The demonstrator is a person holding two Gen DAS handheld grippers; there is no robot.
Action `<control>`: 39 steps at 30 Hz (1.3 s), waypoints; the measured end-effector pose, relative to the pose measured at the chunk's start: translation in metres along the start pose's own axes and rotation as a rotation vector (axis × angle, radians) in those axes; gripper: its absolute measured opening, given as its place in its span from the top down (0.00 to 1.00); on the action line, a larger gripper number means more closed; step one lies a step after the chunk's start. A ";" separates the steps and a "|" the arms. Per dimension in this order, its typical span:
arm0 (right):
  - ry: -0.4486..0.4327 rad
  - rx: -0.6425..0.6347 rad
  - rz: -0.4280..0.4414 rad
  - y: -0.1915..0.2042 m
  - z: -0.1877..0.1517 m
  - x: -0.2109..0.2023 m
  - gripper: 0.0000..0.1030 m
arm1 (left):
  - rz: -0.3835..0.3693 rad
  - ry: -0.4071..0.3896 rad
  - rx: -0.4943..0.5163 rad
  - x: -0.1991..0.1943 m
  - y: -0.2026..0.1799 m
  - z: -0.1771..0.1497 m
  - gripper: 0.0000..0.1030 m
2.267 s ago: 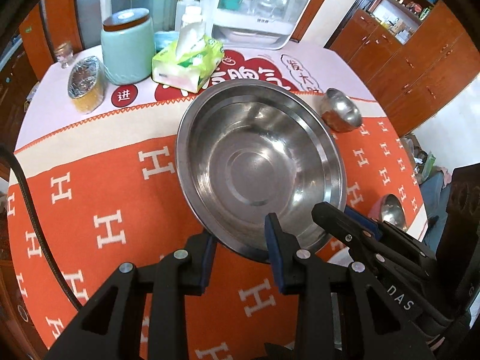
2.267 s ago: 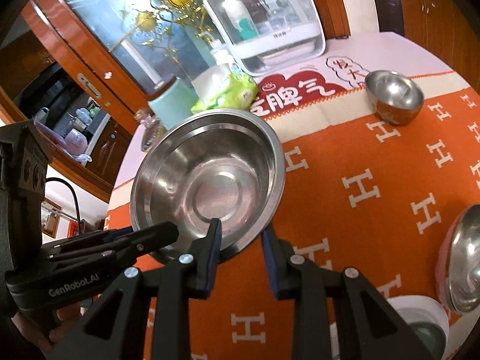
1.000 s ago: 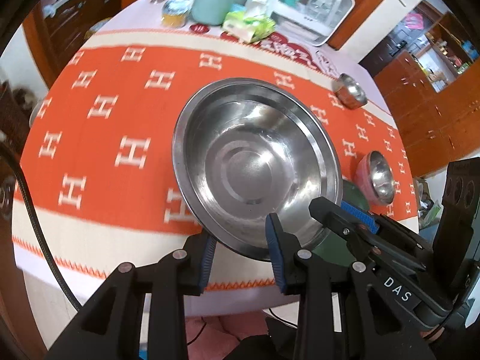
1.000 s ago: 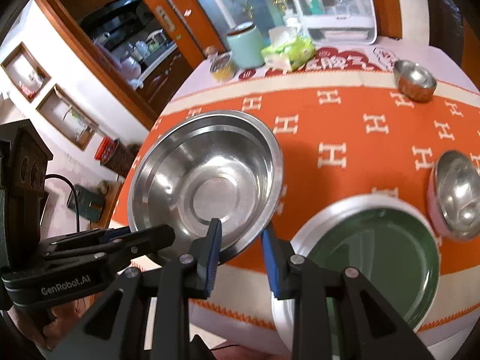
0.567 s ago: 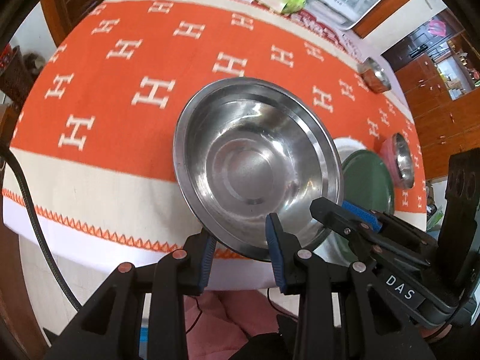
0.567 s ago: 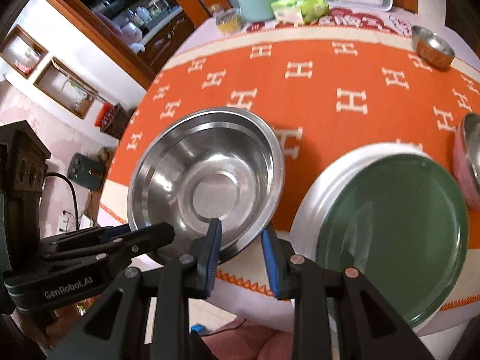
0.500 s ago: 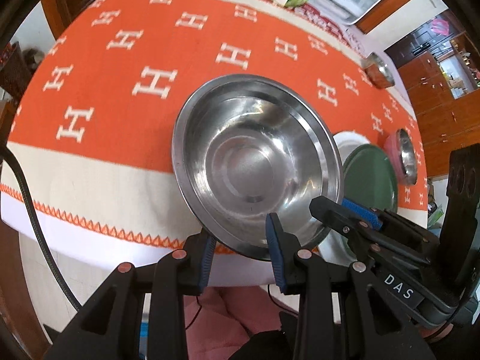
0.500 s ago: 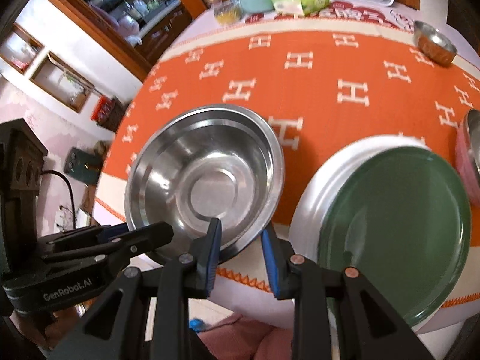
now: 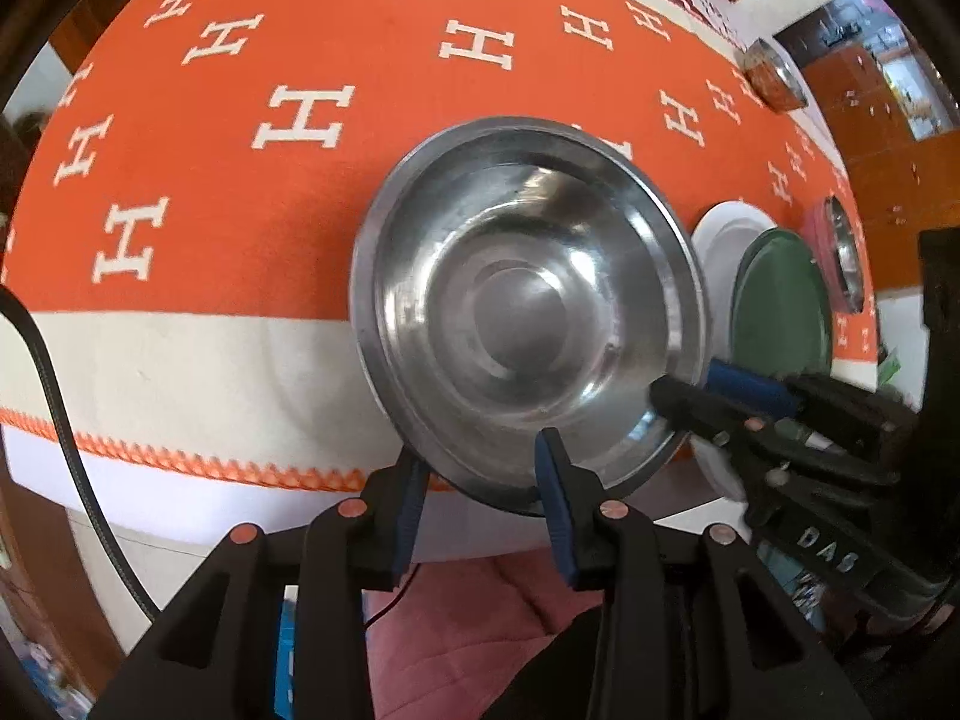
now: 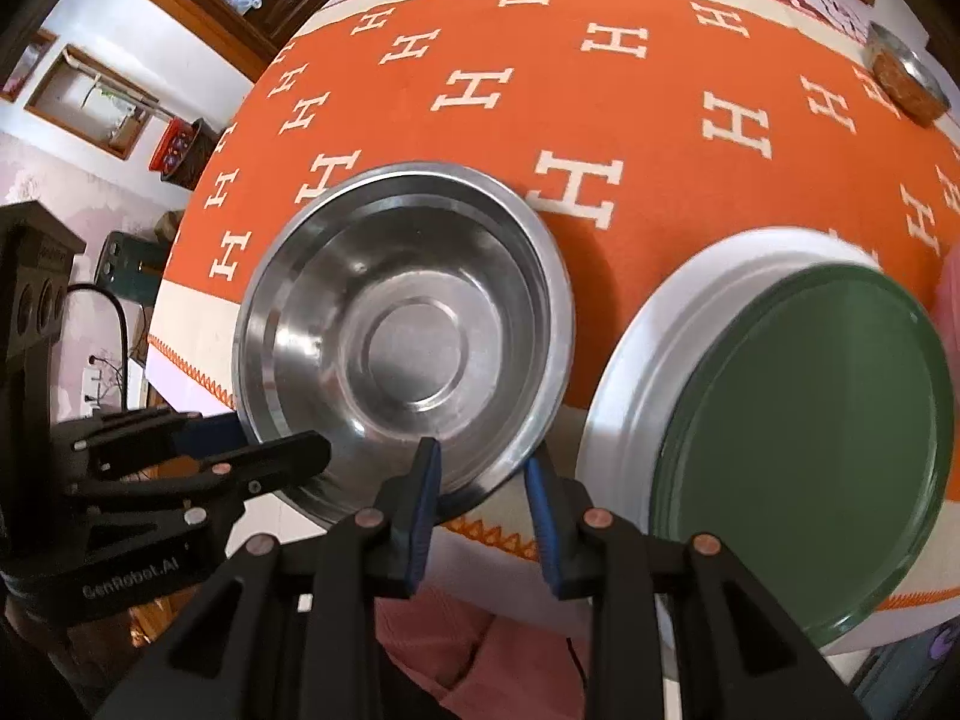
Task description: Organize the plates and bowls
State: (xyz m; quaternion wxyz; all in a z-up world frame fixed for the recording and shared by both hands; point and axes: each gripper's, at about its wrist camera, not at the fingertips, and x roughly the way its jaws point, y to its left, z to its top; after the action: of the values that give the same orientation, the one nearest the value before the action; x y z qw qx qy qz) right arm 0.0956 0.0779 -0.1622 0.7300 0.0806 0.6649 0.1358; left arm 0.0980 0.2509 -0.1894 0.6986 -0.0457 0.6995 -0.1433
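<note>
Here, in the left wrist view, the left gripper (image 9: 480, 477) grips the near rim of the large steel bowl (image 9: 522, 312), one finger inside and one outside the wall. The bowl hangs over the near edge of the table, above the cream border of the orange tablecloth (image 9: 252, 120). The right gripper (image 9: 690, 393) pinches the same rim from the right side. I judge that two grippers are used because the bowl is wide and one grip would let it tip. To the right lie the green plate (image 9: 780, 306) on the white plate (image 9: 720, 234), and further right a small bowl in pink (image 9: 843, 252).

In the right wrist view, the right gripper (image 10: 483, 471) is closed on the bowl's (image 10: 408, 324) near rim, and the left gripper (image 10: 288, 450) holds it at the left. The green plate (image 10: 810, 432) rests just beside it on the white plate (image 10: 636, 330); probably the bowl goes onto this stack. A small steel bowl (image 10: 906, 81) stands far right.
</note>
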 end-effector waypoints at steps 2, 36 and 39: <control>-0.010 -0.022 -0.021 0.003 0.003 -0.003 0.72 | 0.000 0.002 0.017 -0.003 0.003 0.002 0.65; -0.676 0.341 -0.070 -0.093 -0.034 -0.142 0.63 | -0.200 -0.336 0.480 -0.071 -0.105 0.055 0.33; -0.673 0.336 -0.052 -0.108 -0.039 -0.143 0.61 | -0.202 -0.332 0.466 -0.066 -0.120 0.056 0.32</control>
State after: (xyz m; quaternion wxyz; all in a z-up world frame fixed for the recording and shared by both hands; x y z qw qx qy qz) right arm 0.0556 -0.0711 -0.0629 0.8876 0.2225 0.4024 -0.0276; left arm 0.1384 0.1457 -0.0930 0.7771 0.0237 0.5161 -0.3593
